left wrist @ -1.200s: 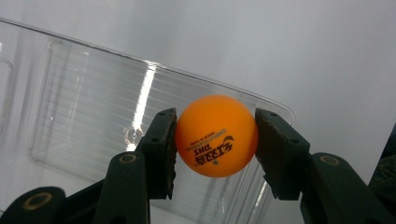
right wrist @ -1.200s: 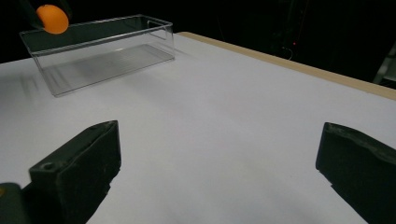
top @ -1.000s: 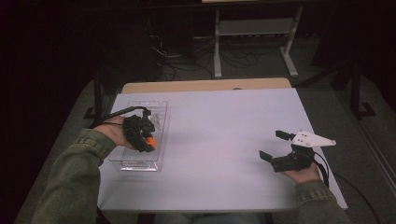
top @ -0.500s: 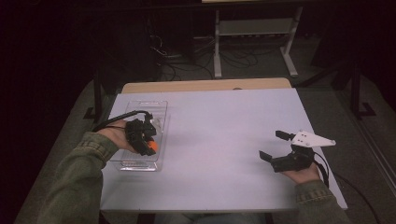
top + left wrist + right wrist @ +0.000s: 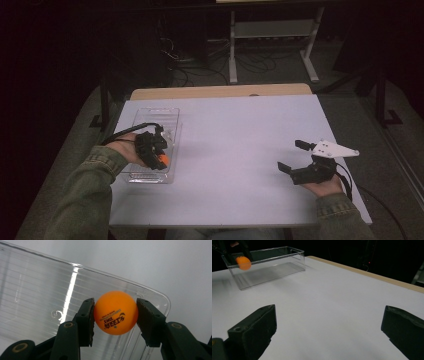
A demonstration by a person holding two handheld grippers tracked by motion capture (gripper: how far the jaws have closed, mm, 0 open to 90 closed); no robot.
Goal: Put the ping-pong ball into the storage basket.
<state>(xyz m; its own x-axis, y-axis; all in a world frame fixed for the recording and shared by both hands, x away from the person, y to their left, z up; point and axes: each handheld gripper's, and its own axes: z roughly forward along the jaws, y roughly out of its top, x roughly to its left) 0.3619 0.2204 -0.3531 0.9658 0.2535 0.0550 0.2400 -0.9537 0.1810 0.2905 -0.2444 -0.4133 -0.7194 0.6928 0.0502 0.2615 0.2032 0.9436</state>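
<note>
Lowering the orange ball into the clear bin, the left tool clamps it. Release near the bin floor to prevent bounce. Right tool rests wide open, empty.

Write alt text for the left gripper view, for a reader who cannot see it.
An orange ping-pong ball with dark printed lettering is clamped between the two black jaws of the left gripper, which rise from the bottom of the picture. Behind and below it lies a clear plastic tray with a ribbed floor, standing on a white table.
</note>
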